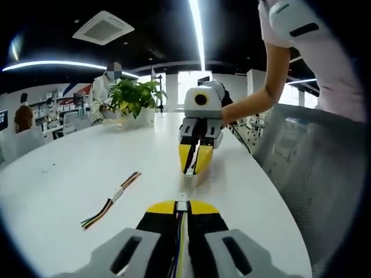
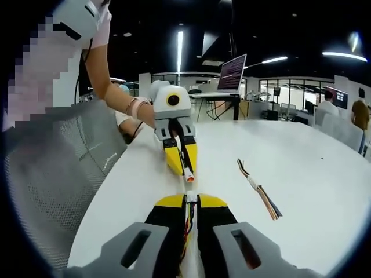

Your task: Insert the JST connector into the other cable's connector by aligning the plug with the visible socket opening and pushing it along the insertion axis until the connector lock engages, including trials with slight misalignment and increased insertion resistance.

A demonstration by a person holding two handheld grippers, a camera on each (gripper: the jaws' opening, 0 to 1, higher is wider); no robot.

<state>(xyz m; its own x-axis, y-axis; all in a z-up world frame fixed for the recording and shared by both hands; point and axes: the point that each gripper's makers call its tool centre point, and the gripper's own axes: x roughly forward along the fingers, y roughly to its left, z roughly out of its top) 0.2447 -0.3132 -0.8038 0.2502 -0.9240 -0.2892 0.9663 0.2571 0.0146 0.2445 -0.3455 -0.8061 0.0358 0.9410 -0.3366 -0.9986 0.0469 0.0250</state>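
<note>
Nearest in the left gripper view, the left gripper is clamped on a cable whose white connector juts from between the yellow tips. Facing it just beyond, the right gripper pinches the other cable, its plug orange-tipped in the right gripper view. The two ends stand close, tip to tip but apart, near the table's edge on the person's side, so this looks like the aligning step, insertion not begun. Next calls for squaring the axes, then a straight push. A spare wire bundle lies further in on the table.
</note>
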